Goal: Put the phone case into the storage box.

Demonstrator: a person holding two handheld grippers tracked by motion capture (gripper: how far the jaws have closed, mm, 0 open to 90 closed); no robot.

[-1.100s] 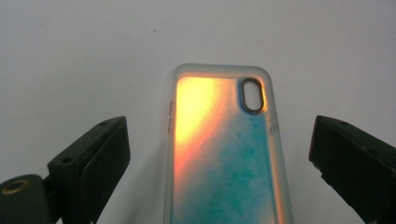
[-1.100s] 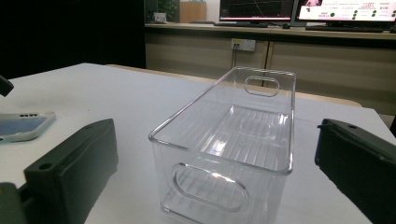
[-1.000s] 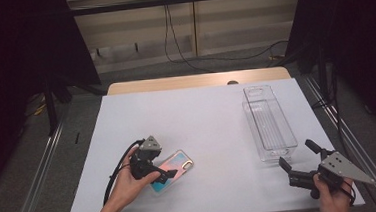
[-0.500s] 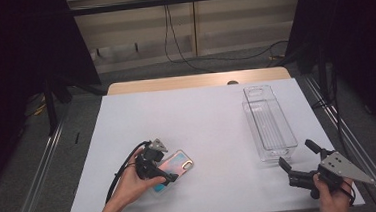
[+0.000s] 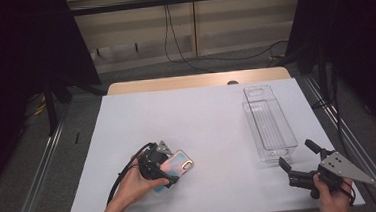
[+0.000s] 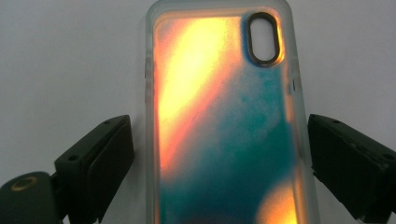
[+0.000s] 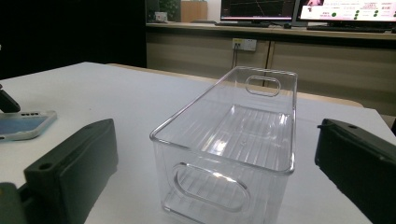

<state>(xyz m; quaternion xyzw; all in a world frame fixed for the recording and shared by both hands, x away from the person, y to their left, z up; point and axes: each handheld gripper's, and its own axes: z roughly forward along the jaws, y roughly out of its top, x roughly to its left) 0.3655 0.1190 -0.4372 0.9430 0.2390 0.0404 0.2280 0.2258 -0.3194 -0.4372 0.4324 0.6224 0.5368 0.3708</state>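
Left gripper view puts the phone case straight ahead of us, lying flat on the white table between our two black jaws, which stand apart on either side of it with a slim gap on each side. The case has a clear, rounded rim and a glossy back that shifts from orange to teal, with an oval camera opening near its far end. In the high view the case lies near the front left of the table, and our left gripper sits low over its near end, held in the left hand with the forearm coming in from the bottom edge and the black cable looping out to the left.

Our right gripper hovers at the front right corner, jaws spread wide and pointing toward the near end of the clear plastic bin, gripped by the right hand. In the right gripper view the bin is a long, transparent, rectangular tub with ribbed floor, rounded corners and an oval handle cut-out at each end; nothing lies inside it.
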